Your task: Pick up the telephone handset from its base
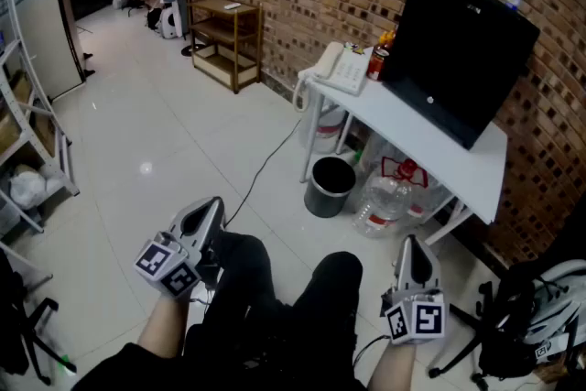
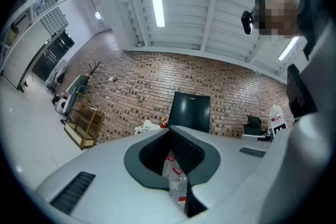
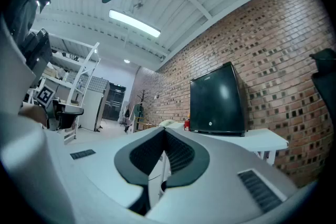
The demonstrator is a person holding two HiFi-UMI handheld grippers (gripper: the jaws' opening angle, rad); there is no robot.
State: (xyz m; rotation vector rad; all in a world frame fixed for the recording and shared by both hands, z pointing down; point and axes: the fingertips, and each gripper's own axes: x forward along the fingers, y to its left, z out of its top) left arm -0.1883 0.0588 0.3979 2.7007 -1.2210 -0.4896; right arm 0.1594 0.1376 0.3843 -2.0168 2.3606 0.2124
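A white telephone point(image 1: 342, 69) sits at the left end of a white table point(image 1: 430, 146) against the brick wall, its handset point(image 1: 327, 61) lying on the base. A curly cord hangs off the table's end. The phone shows small and far in the left gripper view point(image 2: 147, 126) and the right gripper view point(image 3: 168, 123). Both grippers are low and near me, over my legs, well short of the table. My left gripper point(image 1: 203, 217) point(image 2: 170, 131) is shut and empty. So is my right gripper point(image 1: 417, 256) point(image 3: 164, 131), its jaw tips meeting.
A black monitor point(image 1: 462, 50) and a red can point(image 1: 376, 64) stand on the table beside the phone. Under it are a black bin point(image 1: 330, 186) and large water bottles point(image 1: 389, 197). A wooden shelf point(image 1: 224, 37) stands further left; a helmet point(image 1: 558, 307) lies at my right.
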